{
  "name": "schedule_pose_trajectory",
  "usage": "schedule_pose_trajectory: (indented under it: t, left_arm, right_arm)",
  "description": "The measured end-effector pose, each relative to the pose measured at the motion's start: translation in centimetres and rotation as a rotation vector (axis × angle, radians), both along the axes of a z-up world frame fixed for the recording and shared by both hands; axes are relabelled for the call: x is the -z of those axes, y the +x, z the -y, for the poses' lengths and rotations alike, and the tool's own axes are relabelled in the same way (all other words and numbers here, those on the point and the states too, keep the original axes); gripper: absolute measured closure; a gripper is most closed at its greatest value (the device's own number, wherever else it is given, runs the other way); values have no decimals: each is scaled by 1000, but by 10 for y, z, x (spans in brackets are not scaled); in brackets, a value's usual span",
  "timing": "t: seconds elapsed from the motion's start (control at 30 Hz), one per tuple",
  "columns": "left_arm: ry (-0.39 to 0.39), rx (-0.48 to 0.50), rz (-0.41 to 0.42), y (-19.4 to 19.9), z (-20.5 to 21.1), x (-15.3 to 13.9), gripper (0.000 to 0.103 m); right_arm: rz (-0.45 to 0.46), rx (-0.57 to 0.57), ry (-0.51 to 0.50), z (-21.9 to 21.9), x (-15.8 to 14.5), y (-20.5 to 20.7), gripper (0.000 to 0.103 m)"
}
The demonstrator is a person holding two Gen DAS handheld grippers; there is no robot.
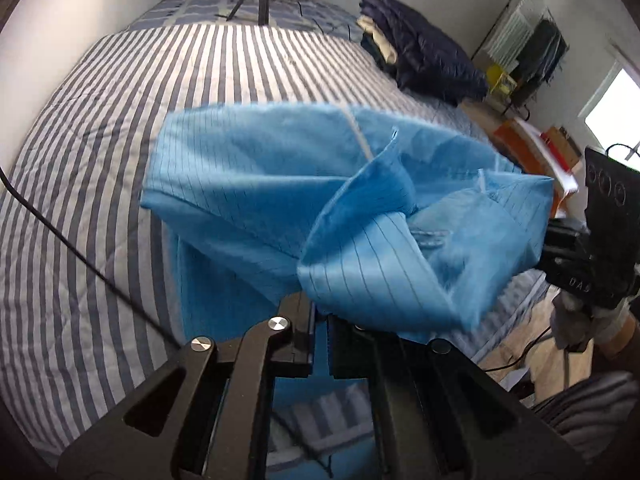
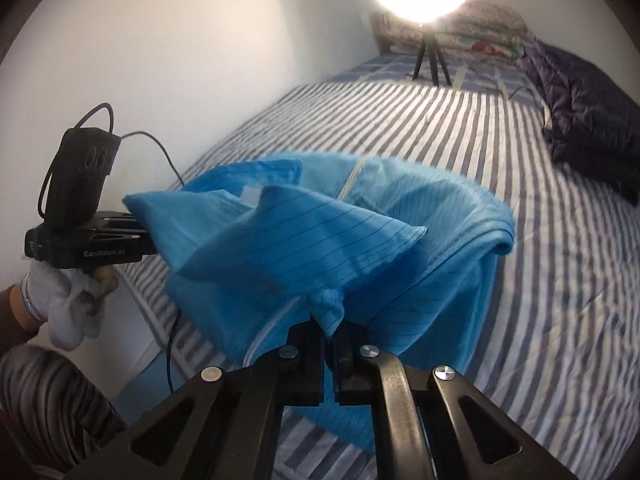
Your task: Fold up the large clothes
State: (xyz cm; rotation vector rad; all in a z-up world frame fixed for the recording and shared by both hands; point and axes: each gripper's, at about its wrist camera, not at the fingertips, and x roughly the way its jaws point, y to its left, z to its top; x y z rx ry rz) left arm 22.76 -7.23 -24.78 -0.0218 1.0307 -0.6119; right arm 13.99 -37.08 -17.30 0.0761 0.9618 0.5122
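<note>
Both grippers are clamped on the blue garment [image 1: 256, 184], one at each end of the same edge: the left gripper [image 1: 319, 320] pinches a bunch of cloth between closed jaws, and the right gripper [image 2: 329, 330] has a small peak of fabric squeezed between its own. The garment hangs between them above the striped bed [image 1: 92, 208], its far part draped down onto the cover, its near part sagging in loose folds with a flap turned over on top. The cloth looks blurred, so I take it to be in mid-swing.

To my eye the step in hand is carrying the held edge over the bed to lay a fold. Doing it well means keeping the two grippers level and apart enough that the edge stays taut, so the turned-over flap falls flat instead of bunching. Lower both ends together, and keep the grip until the cloth rests on the bed, clear of the dark jacket [image 1: 424, 52] by the far side
</note>
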Motion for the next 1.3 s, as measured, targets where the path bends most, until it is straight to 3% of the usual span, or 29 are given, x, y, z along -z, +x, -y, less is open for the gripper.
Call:
schedule_pose_trajectory:
  t: [0.1,0.13,0.2,0.27,0.4,0.5,0.57,0.7,0.83,0.97,1.03,1.1,1.13,1.23,1.3]
  left_arm:
    - [29,17,4,-14,-1,7,103]
    - [33,18,3,-16,-2,8,101]
    - [30,20,0,-23,-9,10,82]
    - [1,22,0,-32,-21,10,77]
    - [-56,14,-37,-55,-55,7,76]
    - [-137,-54,-73,-50,-83,2,65]
    - [-202,-115,-110,-35,-98,1,63]
    - [-330,-248,-200,3,-117,12,47]
    - [-466,-370,-297,35,-130,32,46]
    - [-519,-398,-343,54,-128,48,46]
    - [-505,-398,-349,58,-125,51,66]
    - [-482,-392,-353,59,-121,53,100]
    - [-473,-391,-346,60,-119,52,100]
    - [-460,-379,-316,54,-110,41,103]
    - [-468,-373,-308,45,-111,32,103]
  right_arm:
    - [-4,-10,-8,-3,7,-10,102]
    - [-7,-13,-9,-3,9,-15,97]
    - [-6,-21,-24,-2,10,-22,91]
    - [-1,-34,-36,4,11,-33,74]
    - [-19,-33,-28,25,12,-57,74]
    - [-34,0,61,48,8,-68,65]
    - [-34,57,156,68,6,-68,48]
    - [-78,160,331,93,10,-47,47]
    - [-122,177,408,90,21,-24,47]
    - [-174,183,433,77,37,-6,47]
    - [-194,192,461,75,45,-1,47]
    - [-208,206,490,76,50,3,47]
    - [-217,214,523,77,53,6,49]
    - [-244,203,571,76,57,11,94]
    - [-215,163,529,70,47,6,100]
